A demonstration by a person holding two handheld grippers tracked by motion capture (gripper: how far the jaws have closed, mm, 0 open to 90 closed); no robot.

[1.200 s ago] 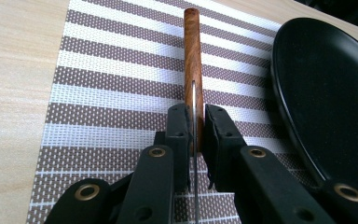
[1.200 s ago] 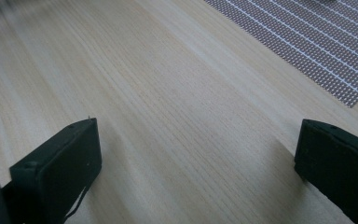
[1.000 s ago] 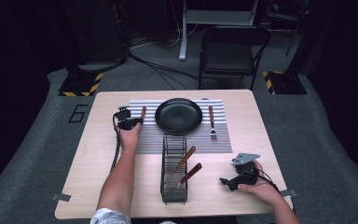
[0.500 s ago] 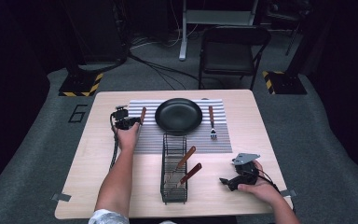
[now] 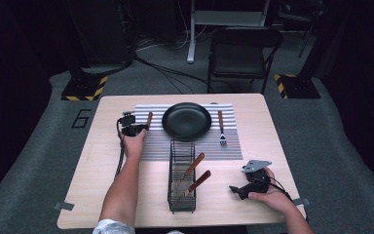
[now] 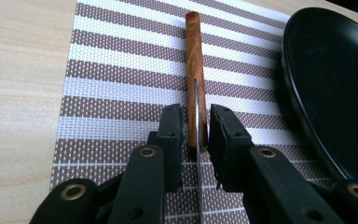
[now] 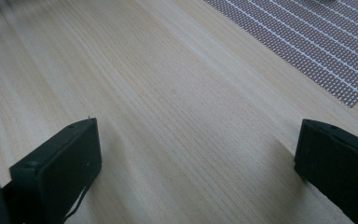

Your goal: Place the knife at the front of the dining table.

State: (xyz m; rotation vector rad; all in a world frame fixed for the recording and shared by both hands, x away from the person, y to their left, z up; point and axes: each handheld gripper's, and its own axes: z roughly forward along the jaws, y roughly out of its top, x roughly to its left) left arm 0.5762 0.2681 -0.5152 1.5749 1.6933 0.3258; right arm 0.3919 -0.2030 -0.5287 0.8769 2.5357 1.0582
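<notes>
Big wooden worktop (image 5: pixel 102 195) first, with a striped mat (image 5: pixel 233 146) across its far half. On the mat, a round black plate (image 5: pixel 186 121). Closer to the person, a wire rack (image 5: pixel 181 195) holding two wooden-handled tools (image 5: pixel 195 165); hard to tell what their ends are through the wires.

Then the left gripper (image 5: pixel 132 127), held at the left of the plate. Fingers (image 6: pixel 170 135) close together, just been opening a little, with the knife (image 6: pixel 196 56) between them. A thin dark gap on one side of the handle, so not squeezing it tight.

The right gripper (image 5: pixel 246 187), near the front right corner. Fingers (image 7: pixel 56 172) spread wide over bare wood, nothing between them.

The knife next: on the mat, just left of the plate. Long way running from near to far. Brown handle pointing away from the person, leaning a bit toward the plate in the high view. Blade pointing back at the person. Seen edge-on in the left gripper view, just a thin grey line, cut off at the bottom. Hidden under the gripper and hand in the high view.

Last, a small fork (image 5: pixel 221 127) on the mat, right of the plate. Plate cut off at the right edge in the left gripper view.
</notes>
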